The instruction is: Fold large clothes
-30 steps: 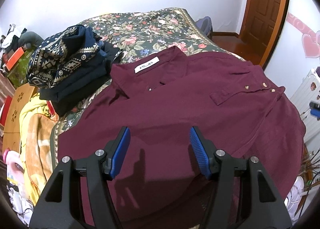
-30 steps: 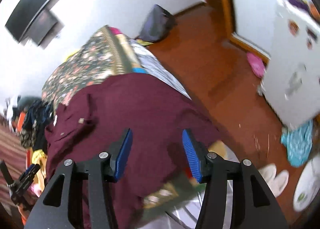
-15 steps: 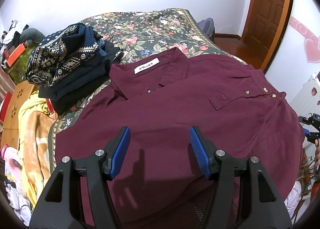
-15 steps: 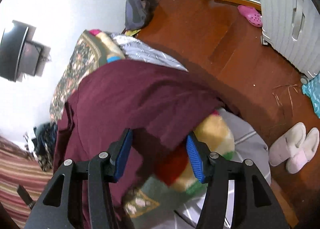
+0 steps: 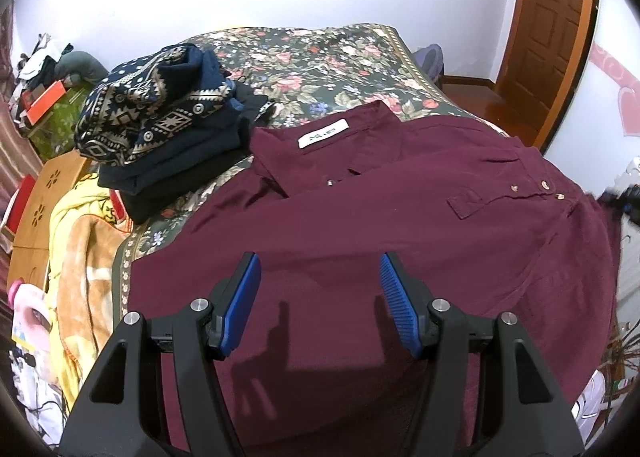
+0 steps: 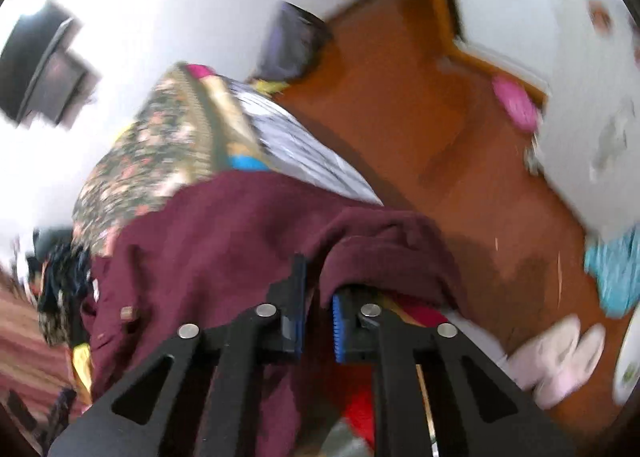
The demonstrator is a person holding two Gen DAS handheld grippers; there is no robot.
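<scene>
A large maroon shirt (image 5: 400, 217) lies spread on the floral bedcover (image 5: 320, 57), collar and white label (image 5: 323, 135) toward the wall. My left gripper (image 5: 319, 261) hovers open over the shirt's near part with nothing between its fingers. In the right wrist view, the jaws of my right gripper (image 6: 318, 285) are closing on a bunched fold of the shirt's edge (image 6: 384, 253) at the bed's side, and the cloth is pinched between the blue pads. The rest of the shirt (image 6: 208, 241) stretches away to the left. That view is blurred.
A stack of folded dark and patterned clothes (image 5: 160, 125) sits left of the collar. A yellow blanket (image 5: 80, 237) hangs off the bed's left side. Right of the bed are a wooden floor (image 6: 420, 137), slippers (image 6: 556, 353), a bag (image 6: 292, 41) and a white cabinet (image 6: 580, 97).
My right gripper went down to the shirt's hanging edge, shut on a fold of it and has lifted it. The left gripper stayed open in place.
</scene>
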